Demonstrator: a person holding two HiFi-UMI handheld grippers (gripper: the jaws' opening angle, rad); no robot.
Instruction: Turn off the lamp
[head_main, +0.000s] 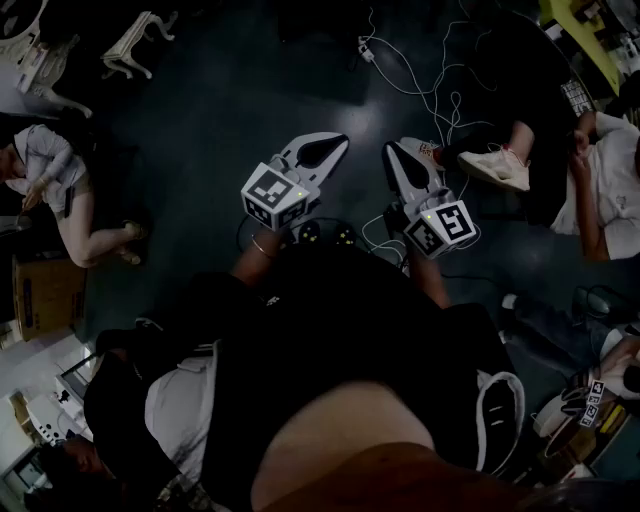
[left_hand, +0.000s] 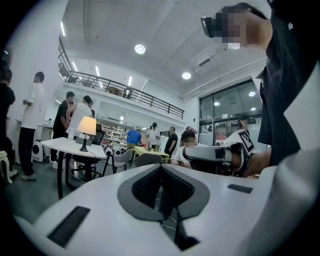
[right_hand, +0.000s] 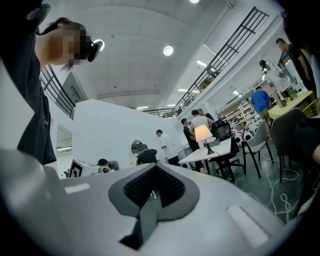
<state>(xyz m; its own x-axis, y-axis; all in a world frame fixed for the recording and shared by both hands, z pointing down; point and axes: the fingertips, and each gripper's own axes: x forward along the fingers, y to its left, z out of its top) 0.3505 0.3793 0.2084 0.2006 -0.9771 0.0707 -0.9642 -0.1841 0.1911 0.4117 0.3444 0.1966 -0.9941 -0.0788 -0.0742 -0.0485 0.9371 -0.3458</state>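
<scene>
The lamp (left_hand: 86, 127) is lit, its cream shade glowing on a dark stem. It stands on a white table (left_hand: 60, 145) far off at the left of the left gripper view. The right gripper view has the same lamp (right_hand: 202, 134) on that table (right_hand: 216, 150), right of centre and equally distant. The head view does not show it. My left gripper (head_main: 322, 150) and right gripper (head_main: 394, 156) are held side by side over the dark floor, both shut on nothing. Their pads meet in the left gripper (left_hand: 161, 168) and right gripper (right_hand: 154, 168) close-ups.
Several people stand behind the lamp table (left_hand: 75, 112). Chairs (right_hand: 287, 130) stand beside it. White cables (head_main: 430, 90) trail over the floor ahead. People sit at the left (head_main: 60, 190) and right (head_main: 600, 180). A cardboard box (head_main: 45, 295) lies at the left.
</scene>
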